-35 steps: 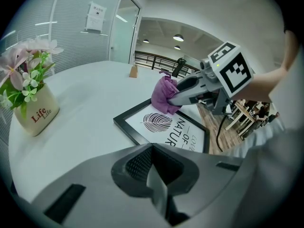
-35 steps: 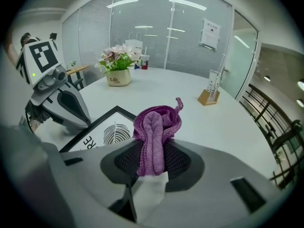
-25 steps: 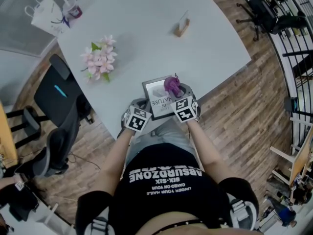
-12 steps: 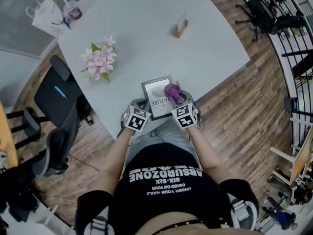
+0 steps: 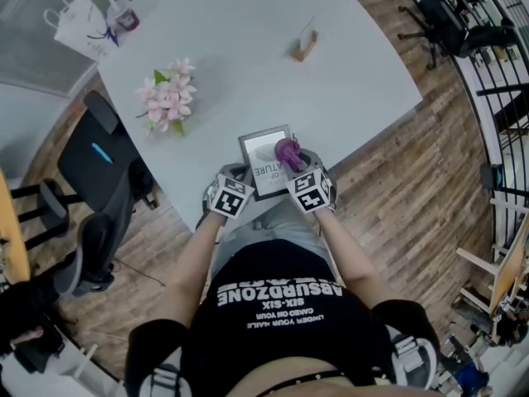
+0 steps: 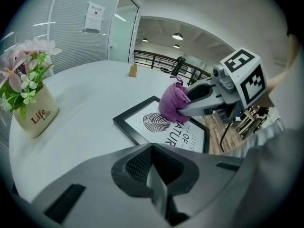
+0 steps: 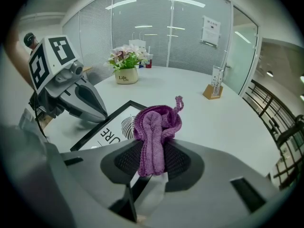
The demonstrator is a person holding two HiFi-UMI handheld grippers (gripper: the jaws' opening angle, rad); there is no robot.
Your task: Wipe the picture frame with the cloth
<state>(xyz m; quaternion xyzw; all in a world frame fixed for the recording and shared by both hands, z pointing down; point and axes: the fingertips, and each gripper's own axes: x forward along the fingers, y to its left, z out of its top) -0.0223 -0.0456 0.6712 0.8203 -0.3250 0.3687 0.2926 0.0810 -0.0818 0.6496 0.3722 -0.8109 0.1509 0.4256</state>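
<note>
At the table's (image 5: pixel 248 48) near edge, the left gripper (image 5: pixel 234 180) has its jaws pressed together on nothing, its tip just beside the frame's (image 5: pixel 258 149) left side. The frame lies flat at that edge, print up. The right gripper (image 5: pixel 299 165) pinches a bunched purple cloth (image 5: pixel 288 150), which touches the frame's right part. Farther on, flowers (image 5: pixel 168 99) stand near the left edge, a card stand (image 5: pixel 304 46) towards the right edge, and a bag (image 5: pixel 80 23) by the far left corner.
</note>
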